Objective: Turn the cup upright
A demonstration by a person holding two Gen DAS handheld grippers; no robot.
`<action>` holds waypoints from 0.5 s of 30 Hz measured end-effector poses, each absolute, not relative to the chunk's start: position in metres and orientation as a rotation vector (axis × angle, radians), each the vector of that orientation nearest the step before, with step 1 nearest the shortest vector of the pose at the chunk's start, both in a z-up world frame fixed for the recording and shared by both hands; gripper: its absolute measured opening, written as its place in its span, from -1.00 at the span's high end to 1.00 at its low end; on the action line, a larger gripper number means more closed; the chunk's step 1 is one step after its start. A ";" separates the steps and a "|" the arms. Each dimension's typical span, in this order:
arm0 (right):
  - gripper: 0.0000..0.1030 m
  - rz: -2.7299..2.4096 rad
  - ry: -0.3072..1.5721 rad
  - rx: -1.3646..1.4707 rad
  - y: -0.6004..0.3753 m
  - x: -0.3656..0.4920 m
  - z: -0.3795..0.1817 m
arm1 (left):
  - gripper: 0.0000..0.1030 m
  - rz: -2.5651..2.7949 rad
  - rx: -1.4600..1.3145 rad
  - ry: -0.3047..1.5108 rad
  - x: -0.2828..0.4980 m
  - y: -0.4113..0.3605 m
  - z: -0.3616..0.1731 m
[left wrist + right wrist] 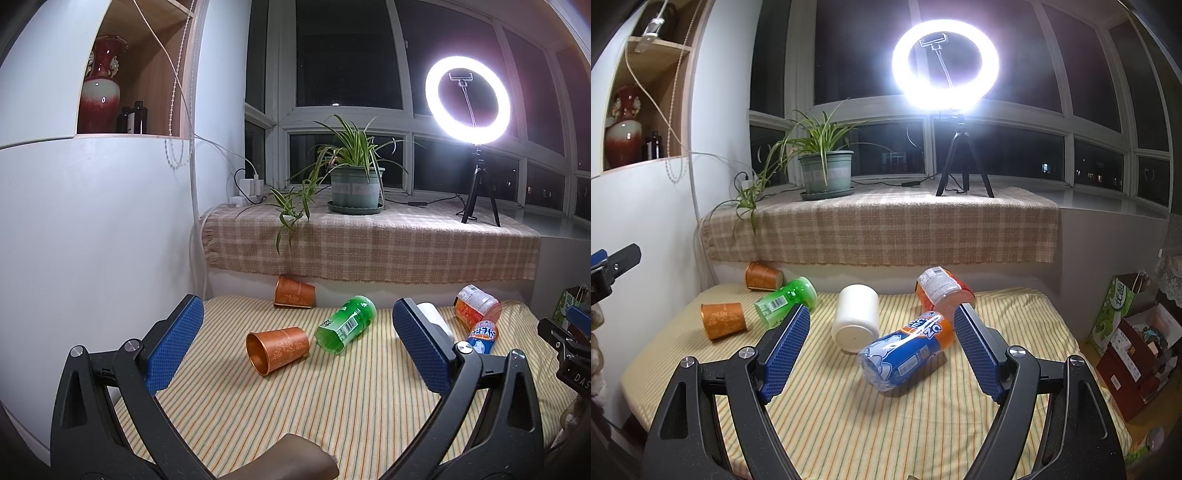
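Note:
Several cups lie on their sides on a striped cloth table (332,406). A copper cup (277,349) lies between my left gripper's fingers, mouth toward me; it also shows in the right wrist view (723,320). A second copper cup (294,292) lies at the back. A green cup (345,325), a white cup (856,318), a blue-orange cup (908,350) and a red-orange cup (942,290) lie nearby. My left gripper (297,341) is open and empty above the table. My right gripper (881,341) is open and empty, with the blue-orange cup between its fingers.
A plaid-covered window ledge (369,243) holds a potted plant (354,184) and a lit ring light on a tripod (468,99). A white wall (92,240) stands left. Boxes (1137,343) sit on the floor at the right of the table.

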State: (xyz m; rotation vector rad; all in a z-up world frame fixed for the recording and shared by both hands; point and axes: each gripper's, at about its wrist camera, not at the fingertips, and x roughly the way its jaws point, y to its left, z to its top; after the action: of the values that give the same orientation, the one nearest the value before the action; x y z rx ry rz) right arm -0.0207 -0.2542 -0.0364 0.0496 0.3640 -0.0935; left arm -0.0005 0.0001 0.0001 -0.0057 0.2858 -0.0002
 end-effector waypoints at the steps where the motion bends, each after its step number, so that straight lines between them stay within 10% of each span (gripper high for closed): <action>1: -0.56 -0.093 0.364 0.050 -0.254 -0.020 -0.036 | -1.00 0.001 -0.006 0.285 0.000 0.000 0.000; 15: -0.56 -0.093 0.364 0.048 -0.256 -0.019 -0.036 | -1.00 -0.002 -0.004 0.286 -0.002 0.003 0.003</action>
State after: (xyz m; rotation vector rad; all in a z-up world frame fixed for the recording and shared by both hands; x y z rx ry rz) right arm -0.0190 -0.2556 -0.0364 0.0478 0.3642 -0.0927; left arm -0.0018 0.0030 0.0029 -0.0037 0.2861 -0.0016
